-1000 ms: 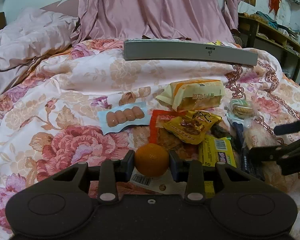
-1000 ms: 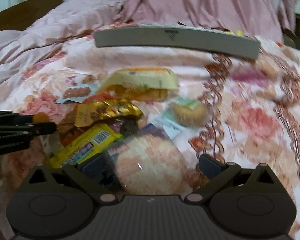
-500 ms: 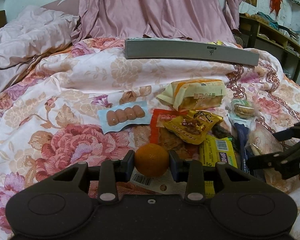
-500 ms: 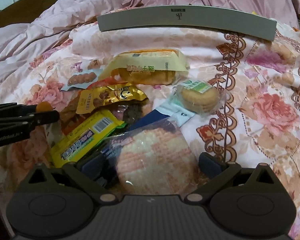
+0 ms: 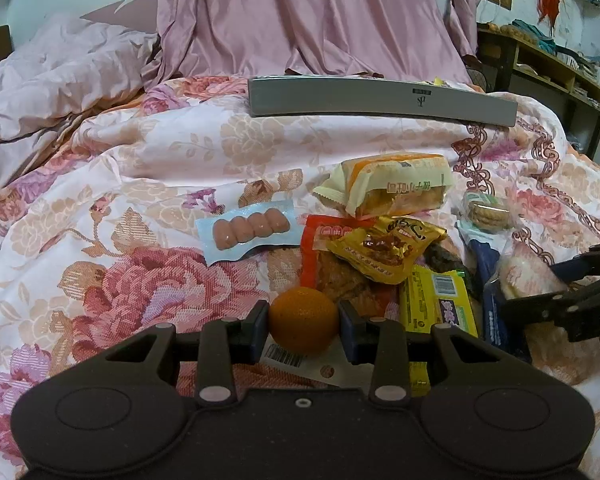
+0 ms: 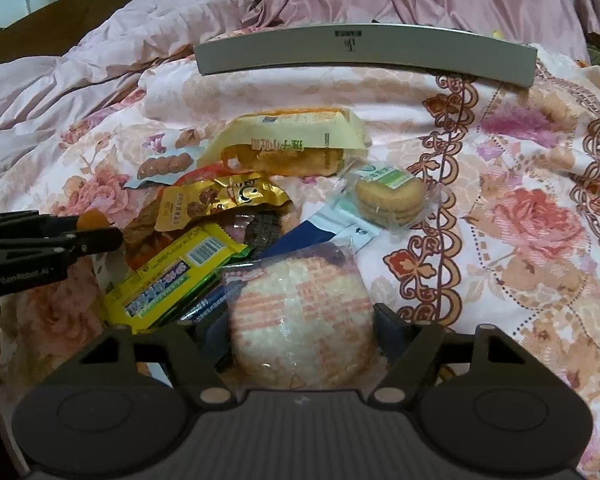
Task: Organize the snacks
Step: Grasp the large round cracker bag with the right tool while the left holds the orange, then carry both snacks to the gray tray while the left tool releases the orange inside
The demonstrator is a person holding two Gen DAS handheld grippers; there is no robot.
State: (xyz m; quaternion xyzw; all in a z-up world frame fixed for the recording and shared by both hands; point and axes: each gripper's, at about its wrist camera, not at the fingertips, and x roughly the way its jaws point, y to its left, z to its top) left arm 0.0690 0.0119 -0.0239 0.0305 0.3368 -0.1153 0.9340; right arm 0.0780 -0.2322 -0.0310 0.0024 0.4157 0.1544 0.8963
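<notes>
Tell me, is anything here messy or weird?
Yes. The snack packets lie jumbled on the flowery bedspread: the gold packet sits on the red packet, and the yellow packet is tilted across others. Nothing looks spilled or torn. The grey box is apart, farther back.

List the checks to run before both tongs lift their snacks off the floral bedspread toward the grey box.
1. Left tongs grip the round orange fruit on both sides: ok.
2. Right tongs grip the clear-wrapped round rice cracker: cannot tell; pads flank it, contact unclear.
3. Cracker free of neighbours: not ok; it overlaps the dark blue packet.
4. Long grey box reachable: ok.
5. The two tongs stand apart: ok.
</notes>
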